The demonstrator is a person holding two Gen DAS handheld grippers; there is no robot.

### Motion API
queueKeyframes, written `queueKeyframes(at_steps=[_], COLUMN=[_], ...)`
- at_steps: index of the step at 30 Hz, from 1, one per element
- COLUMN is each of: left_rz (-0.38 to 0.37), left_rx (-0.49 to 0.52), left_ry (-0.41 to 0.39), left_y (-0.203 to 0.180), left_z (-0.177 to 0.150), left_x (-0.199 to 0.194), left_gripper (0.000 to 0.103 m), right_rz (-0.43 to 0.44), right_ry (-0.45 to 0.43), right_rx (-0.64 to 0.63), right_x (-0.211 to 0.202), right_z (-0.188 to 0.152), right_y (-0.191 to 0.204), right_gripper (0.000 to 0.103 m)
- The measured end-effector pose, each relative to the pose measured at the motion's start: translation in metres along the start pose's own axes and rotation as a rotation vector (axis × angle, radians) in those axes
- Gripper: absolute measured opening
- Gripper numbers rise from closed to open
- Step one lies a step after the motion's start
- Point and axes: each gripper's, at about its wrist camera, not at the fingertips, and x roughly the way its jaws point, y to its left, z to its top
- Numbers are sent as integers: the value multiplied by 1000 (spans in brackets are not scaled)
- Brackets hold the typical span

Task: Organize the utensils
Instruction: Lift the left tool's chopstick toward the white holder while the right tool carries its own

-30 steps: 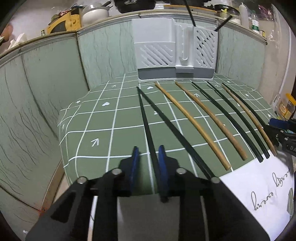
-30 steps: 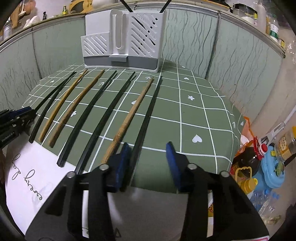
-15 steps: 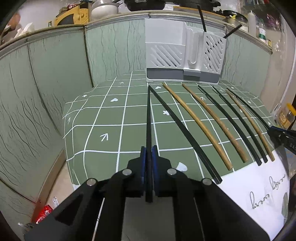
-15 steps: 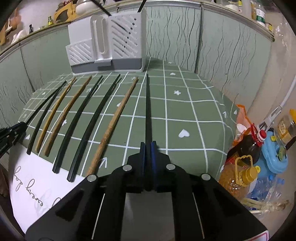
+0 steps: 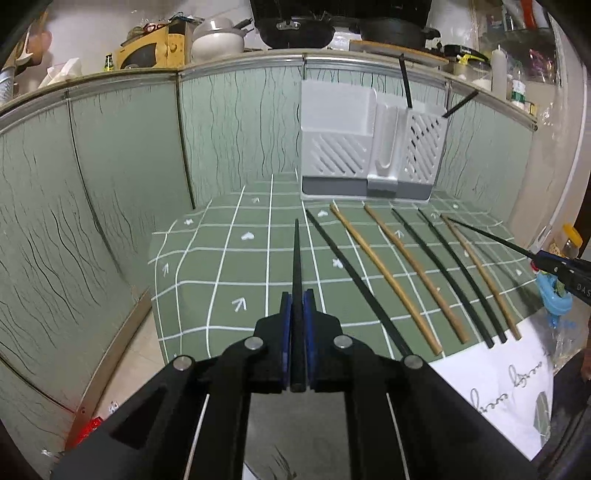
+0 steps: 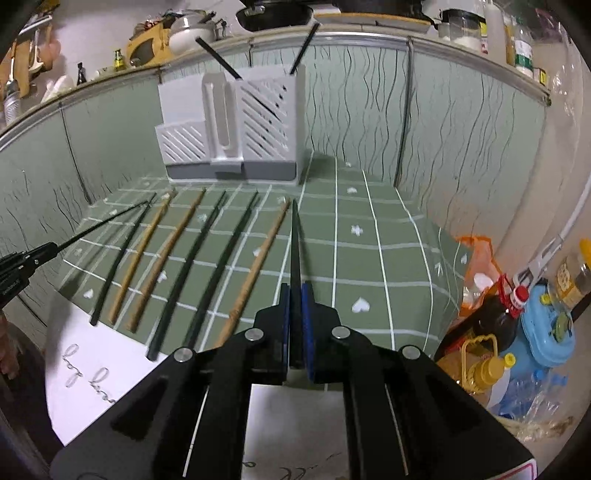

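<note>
left gripper (image 5: pixel 296 325) pinches a black chopstick (image 5: pixel 296 254) | right gripper (image 6: pixel 295 321) pinches another (image 6: pixel 294 240) | risk: you grip near one end, so either stick may pivot and miss the holder (image 5: pixel 373 147)

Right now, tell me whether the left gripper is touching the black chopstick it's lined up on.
Touching. The left wrist view shows the left gripper with both blue pads pressed against the black chopstick, no gap either side.

Home kitchen, pots (image 5: pixel 295 26) on counter, oil bottles (image 6: pixel 491 314), utensil holder (image 5: pixel 369 147)
</note>
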Motion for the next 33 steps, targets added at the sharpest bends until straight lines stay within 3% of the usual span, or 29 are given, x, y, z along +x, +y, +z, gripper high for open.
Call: queueKeyframes(at_steps=[13, 33], left_rz=[-35, -68], left_rx=[-30, -59], left_ry=[-43, -148], left_y=[6, 26], left_z=[19, 64], left_x=[-17, -55], left_gripper=[7, 6], right_rz=[-12, 38], right_ry=[-62, -147], right_rx=[28, 13], right_x=[-25, -68], right_z=[30, 66], right_y=[-15, -18], right_gripper=[6, 6])
